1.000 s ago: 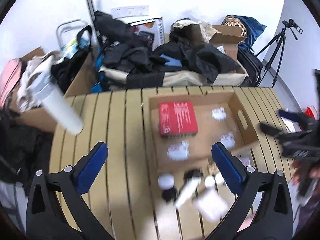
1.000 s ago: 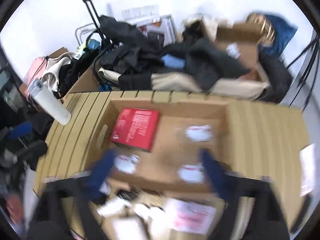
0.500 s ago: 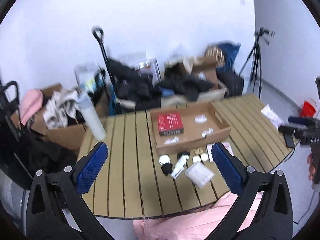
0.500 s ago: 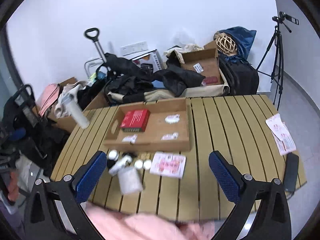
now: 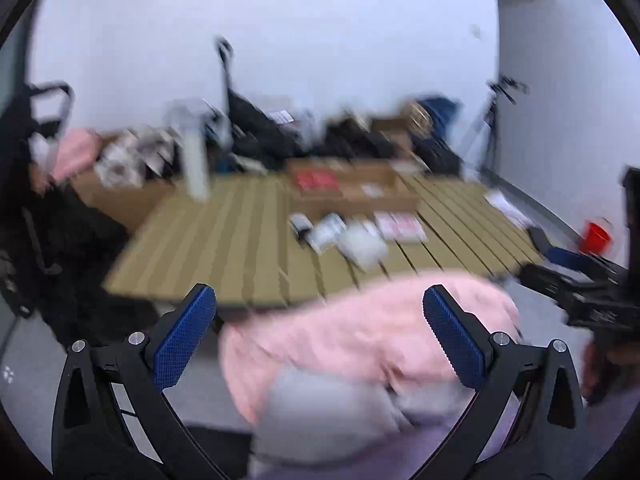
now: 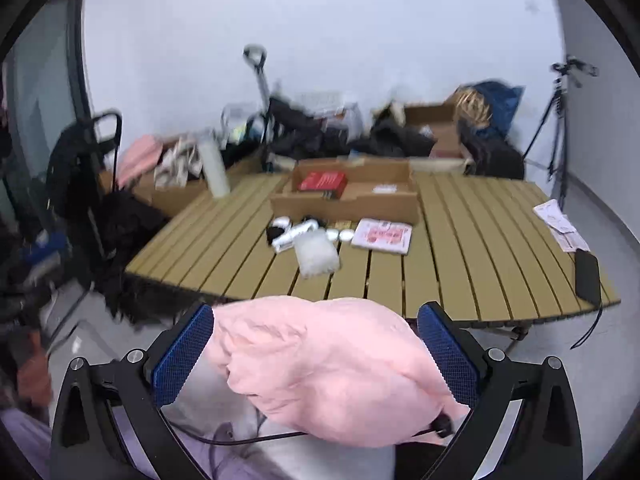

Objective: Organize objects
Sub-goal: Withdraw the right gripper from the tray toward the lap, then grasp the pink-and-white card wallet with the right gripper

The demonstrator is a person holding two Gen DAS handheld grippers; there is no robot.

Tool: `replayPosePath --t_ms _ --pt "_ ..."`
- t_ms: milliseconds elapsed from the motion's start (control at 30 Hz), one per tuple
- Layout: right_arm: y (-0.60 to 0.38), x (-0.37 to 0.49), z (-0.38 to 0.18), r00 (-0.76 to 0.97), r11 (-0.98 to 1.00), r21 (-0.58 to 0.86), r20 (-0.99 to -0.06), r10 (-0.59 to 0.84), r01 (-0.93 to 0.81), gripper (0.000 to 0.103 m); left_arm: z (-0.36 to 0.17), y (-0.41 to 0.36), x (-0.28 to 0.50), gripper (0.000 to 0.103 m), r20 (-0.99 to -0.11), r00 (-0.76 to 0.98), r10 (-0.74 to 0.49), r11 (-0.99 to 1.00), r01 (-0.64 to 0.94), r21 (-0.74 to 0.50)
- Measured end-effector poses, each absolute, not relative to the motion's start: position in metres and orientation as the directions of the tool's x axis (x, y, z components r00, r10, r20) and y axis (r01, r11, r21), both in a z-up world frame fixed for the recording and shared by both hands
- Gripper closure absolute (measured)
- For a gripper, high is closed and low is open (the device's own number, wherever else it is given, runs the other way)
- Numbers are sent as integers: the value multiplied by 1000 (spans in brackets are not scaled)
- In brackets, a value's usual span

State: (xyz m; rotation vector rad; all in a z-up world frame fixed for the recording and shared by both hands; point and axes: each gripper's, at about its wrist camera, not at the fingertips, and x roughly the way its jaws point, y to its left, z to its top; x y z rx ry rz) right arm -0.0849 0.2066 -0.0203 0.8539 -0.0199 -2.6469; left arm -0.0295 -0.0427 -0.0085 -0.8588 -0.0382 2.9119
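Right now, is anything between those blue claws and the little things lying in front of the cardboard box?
Yes. The person's pink-clad knee fills the space between the right gripper fingers, below the table edge. Beyond it, bare slats lead to the small items.

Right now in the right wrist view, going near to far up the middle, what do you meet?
Pink sleeve between the open right gripper → slatted table edge → clear plastic bag → cardboard tray → red box inside it → dark clothes pile → white wall.
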Motion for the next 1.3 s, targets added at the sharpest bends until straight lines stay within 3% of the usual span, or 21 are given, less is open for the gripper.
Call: replayPosePath --t_ms 67,333,467,600,667,833,1000,1133,1300 --pt "202 -92 -31 -702 -923 135 -612 -364 361 0 -17 -36 -35 0 -578 -804 136 -990 -137 -42" --pt "203 -93 -46 -658 -900 199 -624 -421 387 0 -36 -26 -43 0 -627 -763 157 -987 -147 -69" --pt "206 -100 -56 -654 -910 196 -642 -400 364 16 -48 -26 -53 0 -657 -734 172 -985 -151 -89" --pt "216 -120 -71 -634 -924 197 -679 -370 329 41 -51 -26 -82 0 -680 -704 205 -979 -162 -128" --pt "223 -135 -77 -621 -928 199 -696 -360 314 47 -54 -23 -110 0 -690 -675 261 -965 -191 -178" --pt "240 -193 -84 -622 -942 186 -712 -325 279 48 -58 4 -201 2 -711 -616 338 -941 -240 -239" --pt "249 -280 -94 -613 -949 191 -727 -310 253 48 -69 43 -311 14 -722 -556 411 -912 -246 -330" --pt "259 -352 -111 -590 -946 259 -739 -325 196 48 -100 69 -397 43 -809 -469 355 -935 -188 -301" --pt "253 -413 -137 -565 -946 280 -759 -323 165 48 -137 99 -452 51 -864 -367 344 -933 -239 -270"
